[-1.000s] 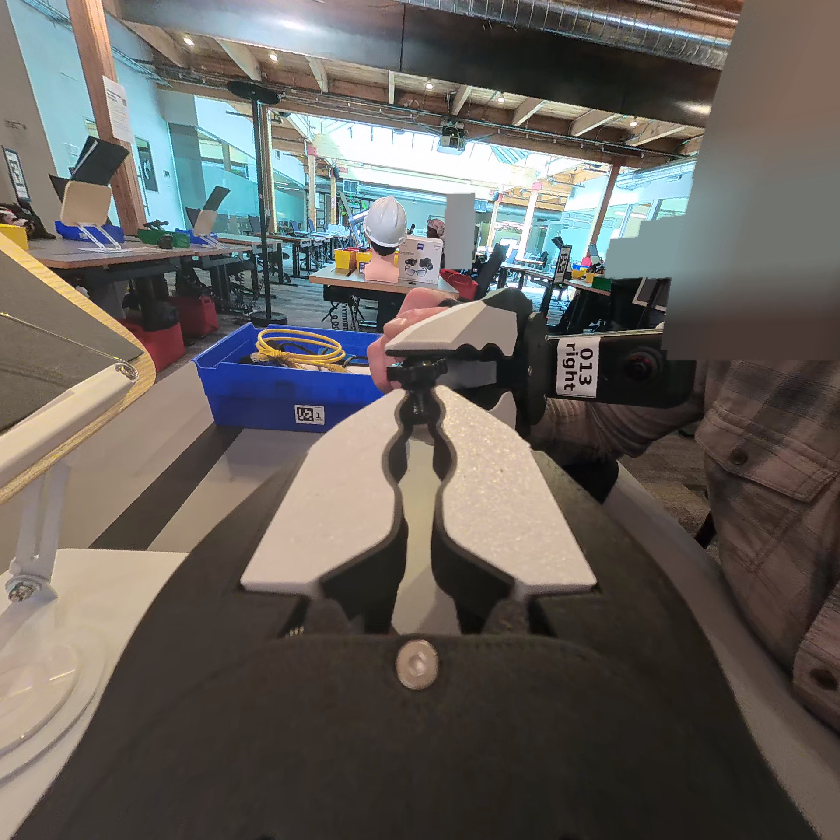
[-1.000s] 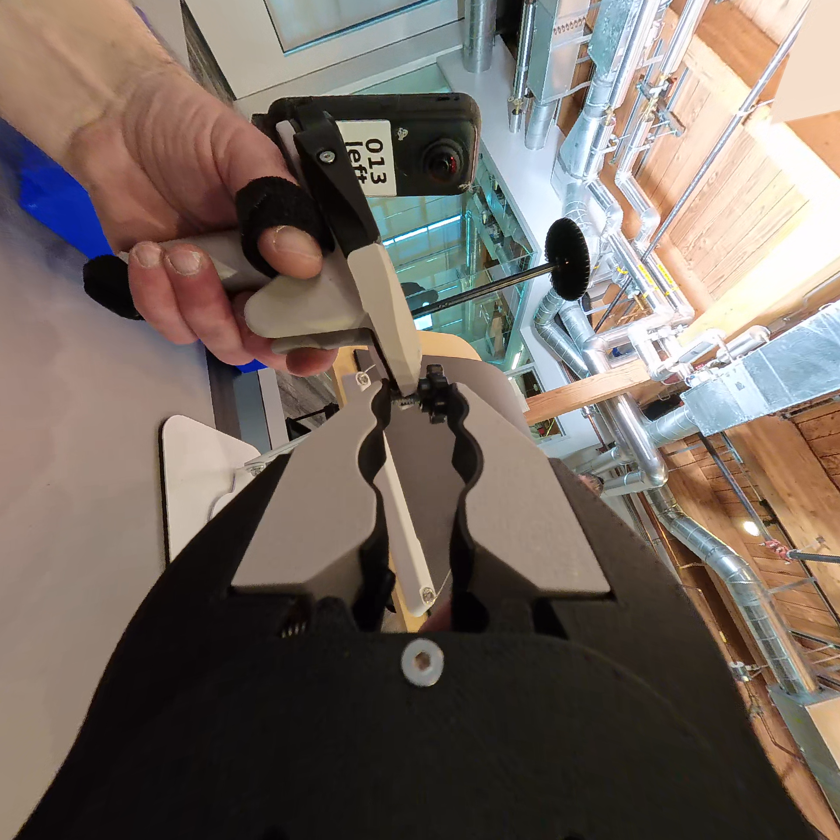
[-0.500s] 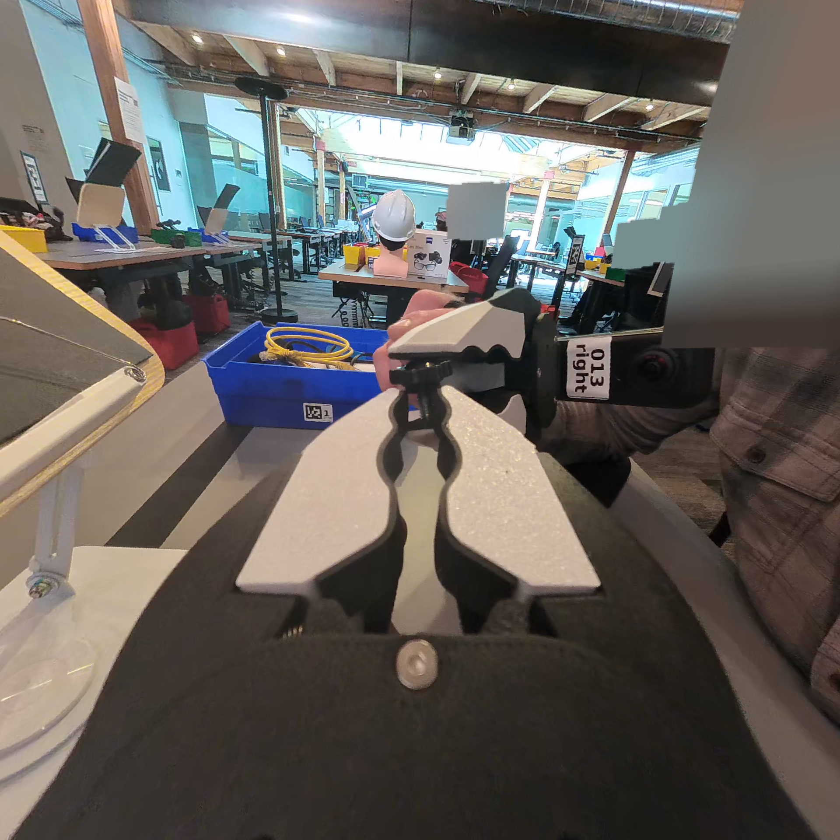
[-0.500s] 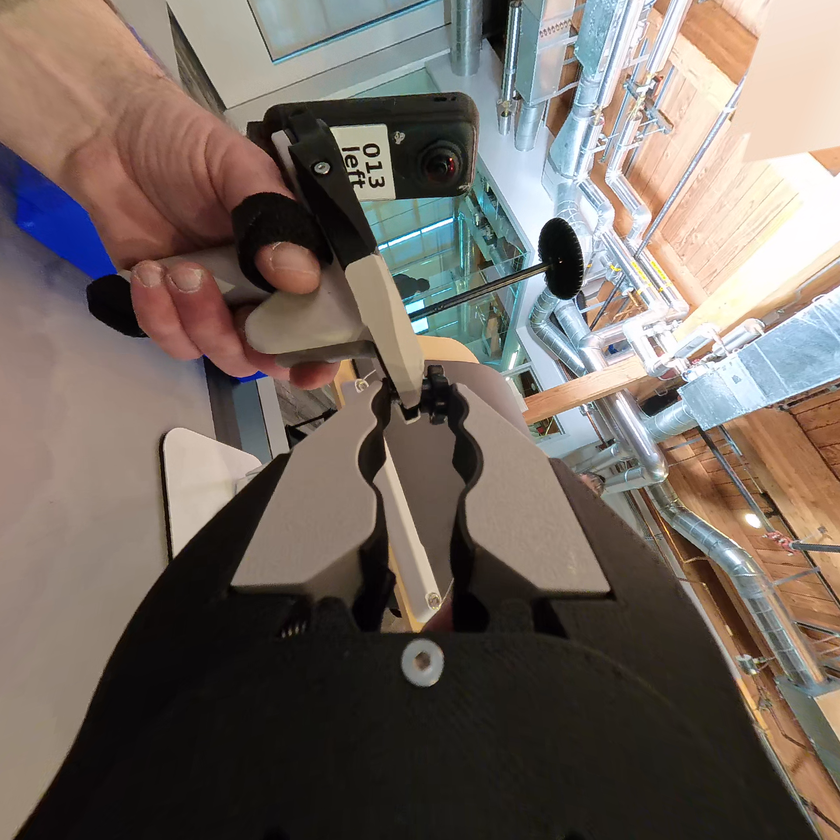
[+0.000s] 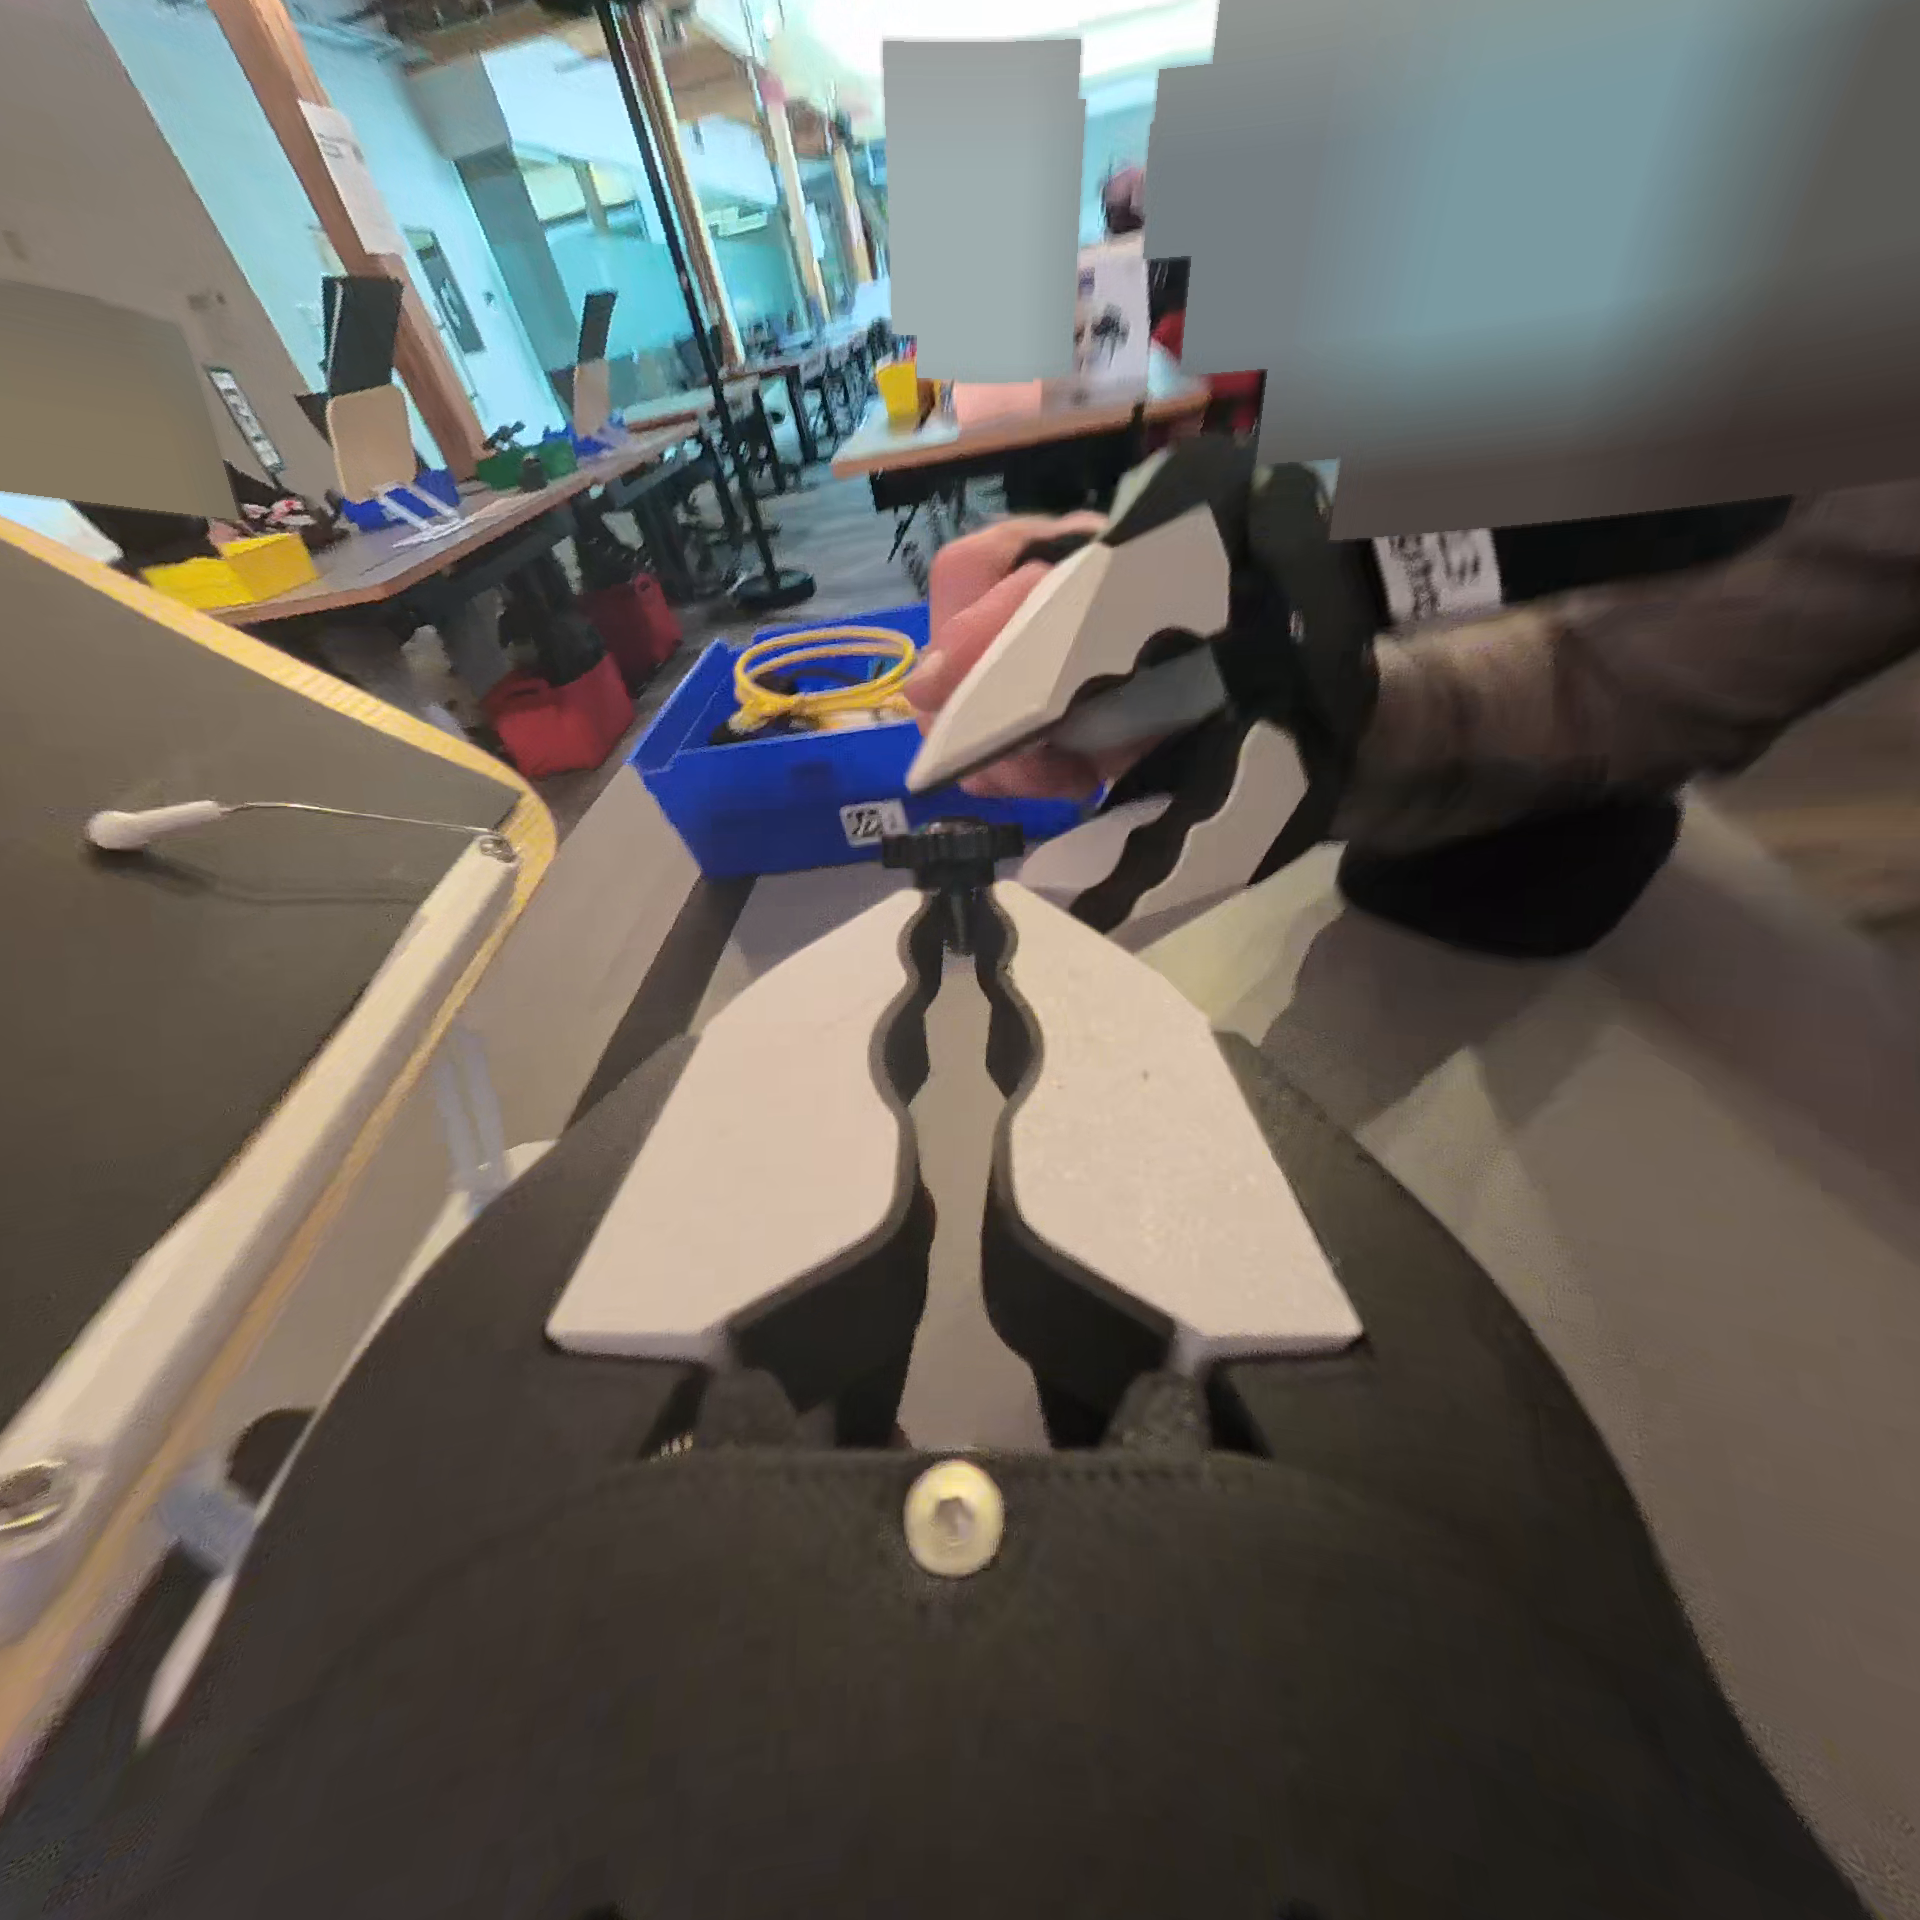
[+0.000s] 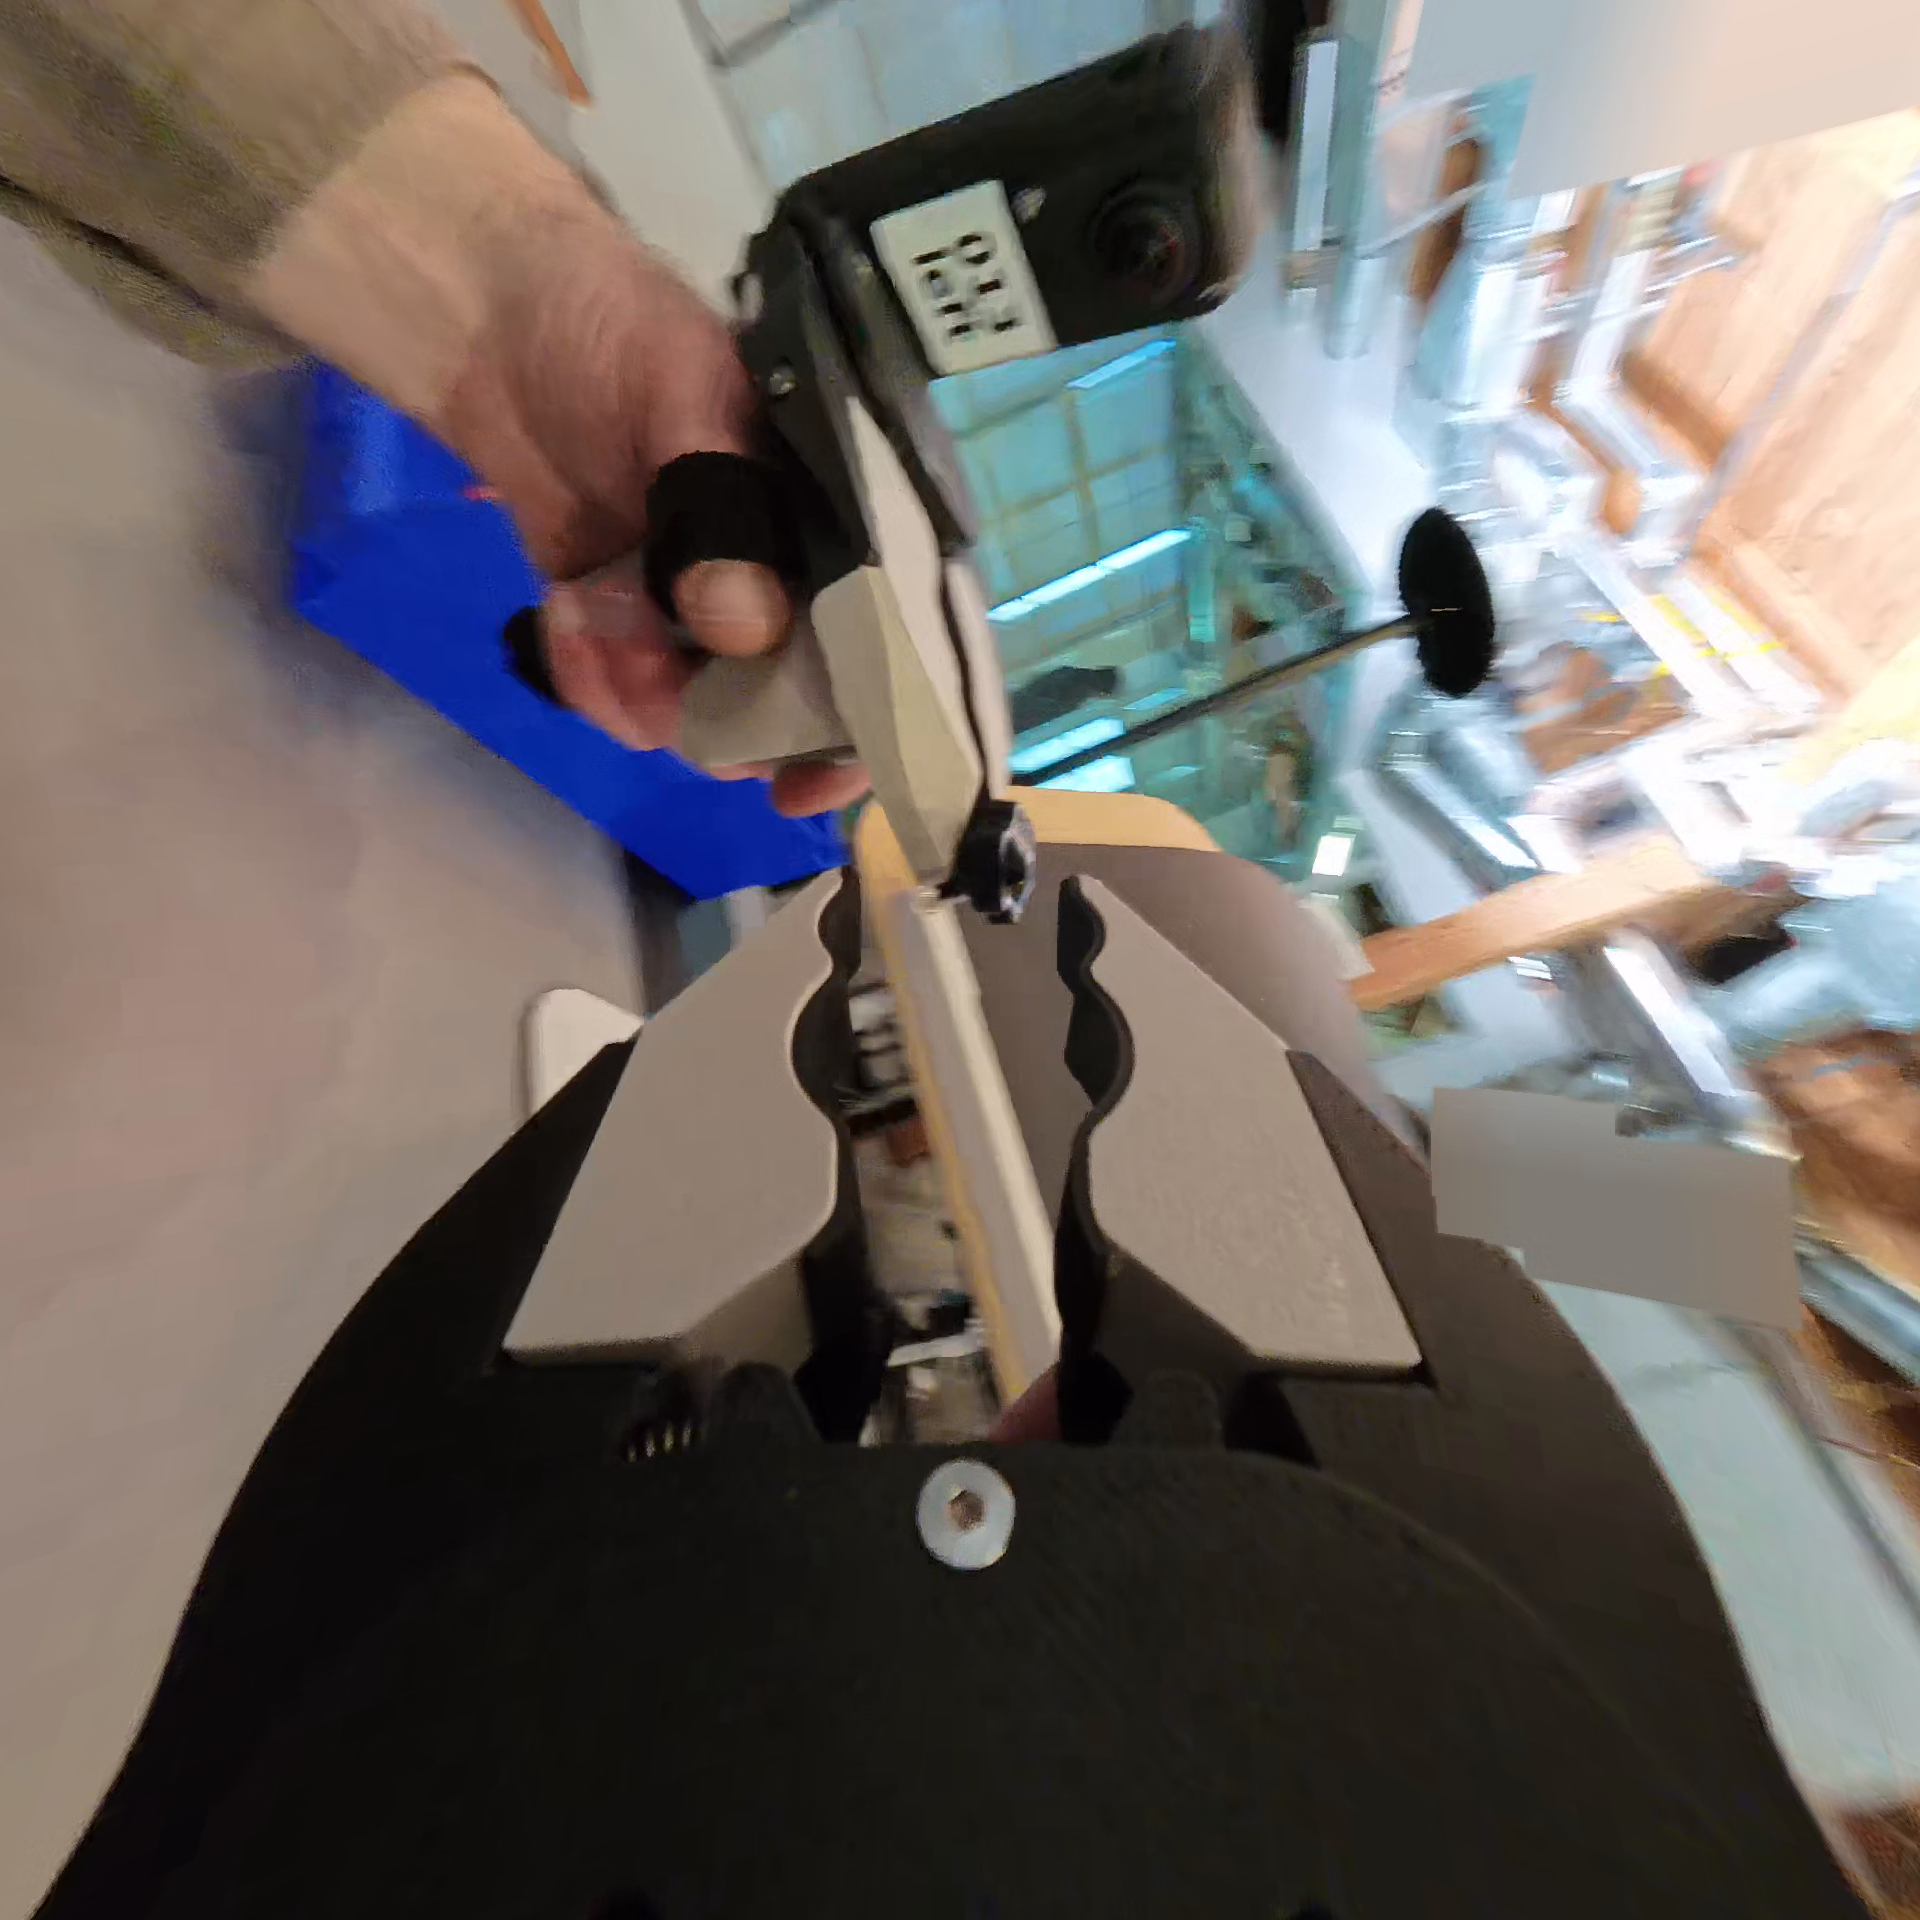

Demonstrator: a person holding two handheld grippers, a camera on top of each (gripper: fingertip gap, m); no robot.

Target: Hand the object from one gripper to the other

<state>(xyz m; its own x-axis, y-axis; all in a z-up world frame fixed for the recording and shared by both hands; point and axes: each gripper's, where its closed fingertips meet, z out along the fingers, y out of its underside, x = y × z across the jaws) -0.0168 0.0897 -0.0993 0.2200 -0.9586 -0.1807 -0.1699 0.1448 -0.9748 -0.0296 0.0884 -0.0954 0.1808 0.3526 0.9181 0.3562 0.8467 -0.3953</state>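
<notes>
**Item: small black knob-headed screw, held at the left gripper's tips**

Object. The black knob screw (image 5: 953,847) has a ribbed round head on a short stem. In the left wrist view the head stands just past the tips of the left gripper (image 5: 956,925), with the stem pinched between them. In the right wrist view the same screw (image 6: 1000,864) sits at the end of the left gripper (image 6: 940,831), in front of the gap of the right gripper (image 6: 956,914).

Left gripper. Pressed together on the screw's stem; only a thin wavy slit shows between its fingers.

Right gripper. Spread apart. In the left wrist view it (image 5: 1023,831) lies above and to the right of the screw, one finger over the head and the other below and to the right, neither touching it. The screw lies near its tips, not between its pads.

Hands. A hand (image 6: 613,457) with a black finger strap holds the left gripper; another hand (image 5: 977,623) holds the right.

Surroundings. A blue bin (image 5: 810,790) with a coiled yellow cable (image 5: 821,675) stands on the grey table (image 5: 1621,1195) beyond the grippers. A dark board with a wooden edge (image 5: 208,831) is at the left.

Change from earlier frames. One second ago and half a second ago the right gripper's fingers were close about the screw's head. They have since spread and drawn back. The left gripper's hold is unchanged. Both views are now blurred.
</notes>
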